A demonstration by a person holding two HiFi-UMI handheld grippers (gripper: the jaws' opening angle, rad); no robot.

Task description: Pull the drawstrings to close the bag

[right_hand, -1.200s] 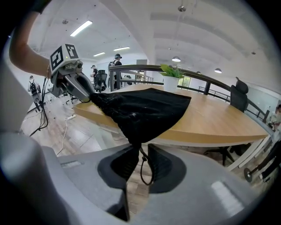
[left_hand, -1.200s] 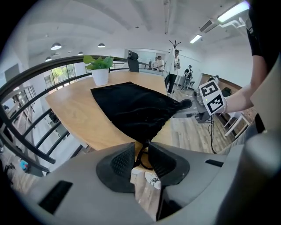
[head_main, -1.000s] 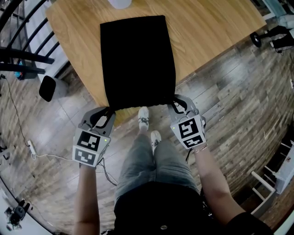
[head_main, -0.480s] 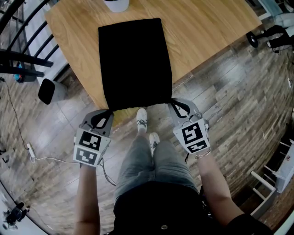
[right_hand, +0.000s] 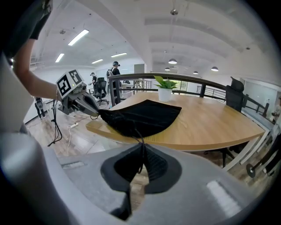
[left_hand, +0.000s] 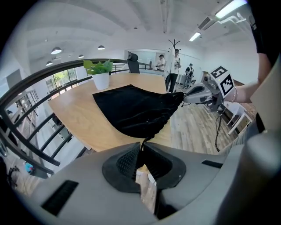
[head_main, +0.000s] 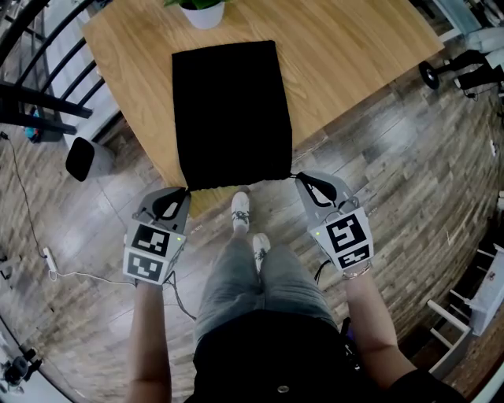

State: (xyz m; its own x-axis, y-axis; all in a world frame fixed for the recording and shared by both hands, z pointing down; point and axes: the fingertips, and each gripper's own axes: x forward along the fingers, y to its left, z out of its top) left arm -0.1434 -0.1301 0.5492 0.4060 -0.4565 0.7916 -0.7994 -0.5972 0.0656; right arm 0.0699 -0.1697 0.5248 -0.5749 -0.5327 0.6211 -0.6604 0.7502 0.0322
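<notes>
Here, the left tongs (left_hand: 141,148) have just been closing and now pinch the left cord (left_hand: 143,143) between their pads. The right tongs (right_hand: 143,146) are pressed together on the right cord (right_hand: 137,135). Each cord runs a short way forward to a near corner of the black bag (head_main: 231,110), whose gathered mouth sits just ahead of the tongs, between them. The bag lies flat on the wooden bench (head_main: 346,55). Beyond it, farthest from the tongs, stands a potted plant (head_main: 203,9).
</notes>
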